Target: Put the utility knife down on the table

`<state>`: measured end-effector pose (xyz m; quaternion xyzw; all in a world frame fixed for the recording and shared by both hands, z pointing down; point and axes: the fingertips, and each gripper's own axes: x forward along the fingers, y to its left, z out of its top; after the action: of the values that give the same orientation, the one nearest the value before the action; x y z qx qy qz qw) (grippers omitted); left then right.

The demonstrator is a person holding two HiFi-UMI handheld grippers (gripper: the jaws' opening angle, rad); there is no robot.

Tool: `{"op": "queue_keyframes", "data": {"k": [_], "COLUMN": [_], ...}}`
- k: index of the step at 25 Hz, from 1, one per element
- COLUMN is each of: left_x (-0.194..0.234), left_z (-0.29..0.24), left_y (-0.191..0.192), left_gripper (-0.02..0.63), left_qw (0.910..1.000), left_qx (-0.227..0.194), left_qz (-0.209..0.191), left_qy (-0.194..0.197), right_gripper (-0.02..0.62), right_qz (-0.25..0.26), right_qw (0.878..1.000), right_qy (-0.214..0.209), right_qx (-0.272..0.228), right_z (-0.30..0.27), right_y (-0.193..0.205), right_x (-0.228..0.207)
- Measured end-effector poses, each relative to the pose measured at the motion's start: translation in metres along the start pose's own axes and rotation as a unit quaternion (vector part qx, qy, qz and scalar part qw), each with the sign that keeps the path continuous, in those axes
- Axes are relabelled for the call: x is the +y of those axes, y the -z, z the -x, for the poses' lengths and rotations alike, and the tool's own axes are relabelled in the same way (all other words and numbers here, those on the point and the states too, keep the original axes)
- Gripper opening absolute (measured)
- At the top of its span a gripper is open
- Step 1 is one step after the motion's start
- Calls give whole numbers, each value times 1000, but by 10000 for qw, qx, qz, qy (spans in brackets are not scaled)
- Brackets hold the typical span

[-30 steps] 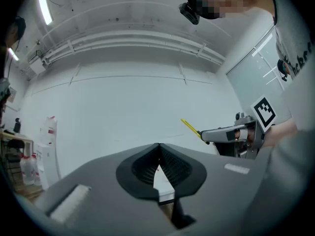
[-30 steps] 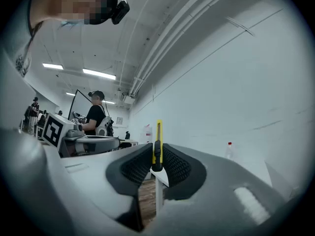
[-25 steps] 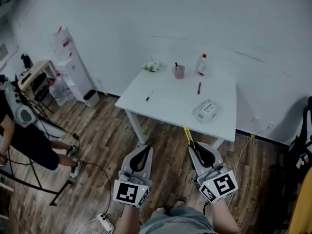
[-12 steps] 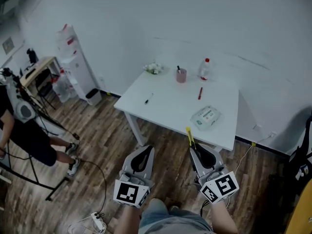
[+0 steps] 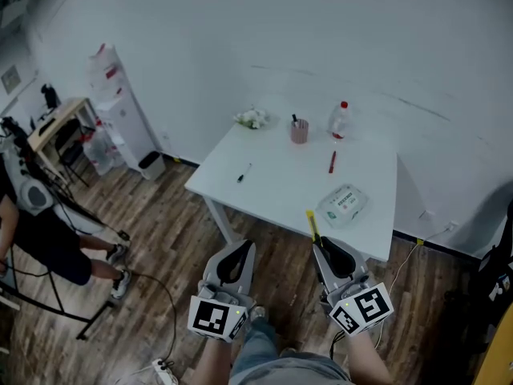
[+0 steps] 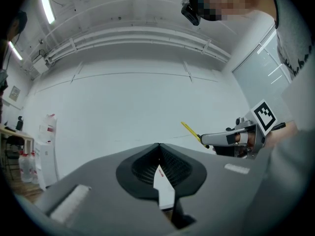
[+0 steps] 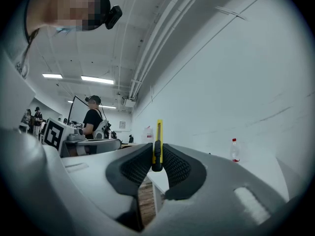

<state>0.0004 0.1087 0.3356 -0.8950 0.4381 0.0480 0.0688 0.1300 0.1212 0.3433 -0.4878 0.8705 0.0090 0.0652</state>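
Step in hand: the approach, as I judge it. The knife is carried toward the table and not yet set down.
Right gripper: clenched on the utility knife, with both pads pressed against its dark lower end.
Knife: a slim yellow body sticking out forward past the jaw tips. In the head view its far end shows against the near edge of the table, and it seems held in the air, not resting on anything.
Left gripper: jaws pressed together at the tips with nothing between them, held beside the right one over the wooden floor.
Table top: a pink cup, a bottle, a red pen, a pack of wipes and a small black pen. The middle and near-left parts are bare.
Next move: probably a reach forward over a bare patch, left of the pack of wipes. The knife then needs tipping until it lies flat along the surface before the jaws let go.
Care needed: releasing only once the knife touches the top, well in from the edge.
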Motion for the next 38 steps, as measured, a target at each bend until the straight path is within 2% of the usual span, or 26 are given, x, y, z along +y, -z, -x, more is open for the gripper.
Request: {"op": "queue_keyframes", "data": {"k": [18, 38], "left_x": [100, 178], "left_z": [-92, -141], "left_y": [16, 31], "left_gripper": [11, 6], "left_qw": [9994, 9970], "left_qx": [19, -68], "left_qz": [115, 177], "left_qy": [328, 749], "right_gripper": [63, 63], "right_qz": [-73, -7], "right_qw": [9993, 9963], "right_qy": [371, 858], "right_qx": [25, -17], "right_z": [-119, -195], "right_y": [12, 22], "right_x": [-48, -60]}}
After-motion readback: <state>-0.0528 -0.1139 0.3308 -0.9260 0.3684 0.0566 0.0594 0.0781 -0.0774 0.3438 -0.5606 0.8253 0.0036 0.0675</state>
